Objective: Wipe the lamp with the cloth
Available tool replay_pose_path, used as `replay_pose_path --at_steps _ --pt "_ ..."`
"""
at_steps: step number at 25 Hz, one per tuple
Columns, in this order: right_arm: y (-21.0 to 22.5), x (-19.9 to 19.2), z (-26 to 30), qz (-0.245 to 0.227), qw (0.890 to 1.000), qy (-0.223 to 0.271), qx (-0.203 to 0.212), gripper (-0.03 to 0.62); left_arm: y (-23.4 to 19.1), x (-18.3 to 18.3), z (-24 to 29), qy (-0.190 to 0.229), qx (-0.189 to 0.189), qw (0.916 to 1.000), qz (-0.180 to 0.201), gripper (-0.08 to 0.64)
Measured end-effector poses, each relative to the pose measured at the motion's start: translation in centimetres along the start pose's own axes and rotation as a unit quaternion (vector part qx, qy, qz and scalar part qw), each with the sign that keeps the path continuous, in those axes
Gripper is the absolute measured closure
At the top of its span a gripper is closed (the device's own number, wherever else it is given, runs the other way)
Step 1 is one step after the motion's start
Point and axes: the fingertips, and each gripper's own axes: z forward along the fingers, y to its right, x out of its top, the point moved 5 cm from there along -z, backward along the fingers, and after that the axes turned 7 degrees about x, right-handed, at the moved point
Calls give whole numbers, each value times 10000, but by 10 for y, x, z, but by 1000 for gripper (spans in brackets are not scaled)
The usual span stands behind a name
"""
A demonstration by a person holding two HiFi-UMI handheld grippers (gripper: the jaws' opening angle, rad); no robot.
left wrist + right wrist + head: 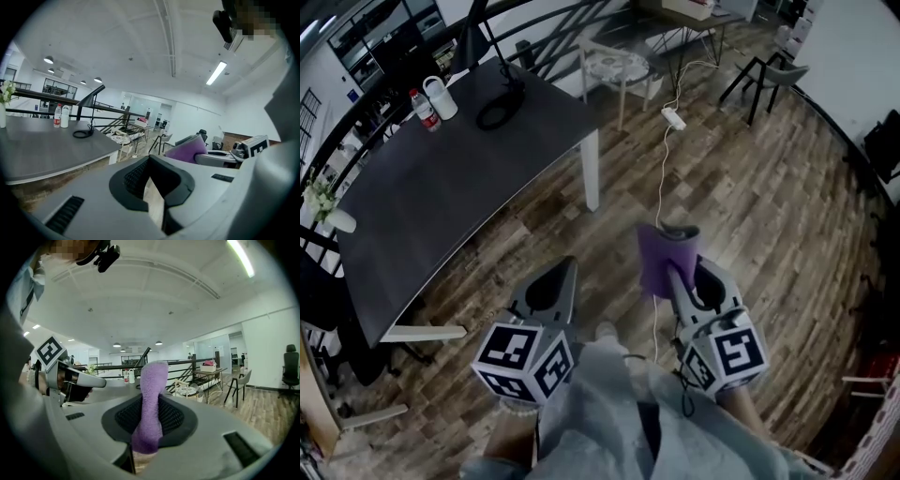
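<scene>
Right gripper [686, 279] clamped on purple cloth [152, 394], free end standing up, ready as wiping pad. Left gripper [150, 164] closed, empty, held alongside. Lamp [499, 61] well apart, at far corner of table [459, 178], apparently beyond reach.

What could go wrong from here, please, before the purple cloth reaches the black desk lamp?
The white cable trails across the wooden floor toward the person and could trip them.
The clear red-labelled bottle and white jug stand near the black desk lamp; wiping might topple them.
The right gripper pinches only a fold of purple cloth, which might slip.
</scene>
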Motion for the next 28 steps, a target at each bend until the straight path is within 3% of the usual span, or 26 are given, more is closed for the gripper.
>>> replay_pose_path --at_steps 9,19,28 --pt "11 23 69 -158 9994 102 302 505 -48 24 31 177 367 9990 -172 551" --pt "0 26 104 -229 9980 -48 582 505 -85 27 14 304 883 9948 -395 551" --pt "-19 36 157 -422 9916 -76 1222 505 -115 29 6 420 1450 9867 -594 551"
